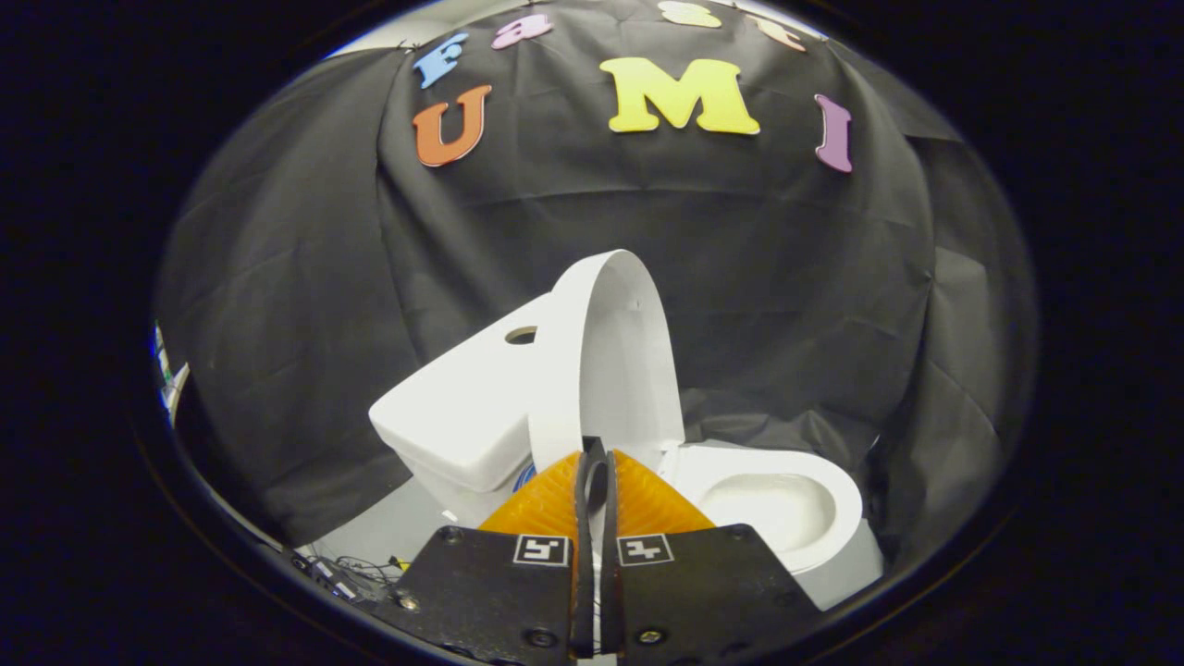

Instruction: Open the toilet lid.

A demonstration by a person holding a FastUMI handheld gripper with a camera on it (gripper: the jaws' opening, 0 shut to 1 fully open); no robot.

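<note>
Your gripper (597, 462) has its jaws closed together, nothing visibly clamped between them. The toilet lid (606, 356) stands raised just ahead, against the tank (462, 407), bowl (782, 504) exposed. Judge the lift complete; next, withdraw straight back.

Wrinkled black cloth wall (758, 277); pale floor (370, 536).

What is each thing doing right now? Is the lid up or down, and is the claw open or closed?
White plastic toilet lid: raised, standing upright against the tank.
White ceramic toilet bowl: uncovered, inside showing.
White ceramic tank: top in place, a round hole in it.
Claw: fingers closed together, tips at the lid's lower edge; whether they pinch it, cannot tell.
</note>
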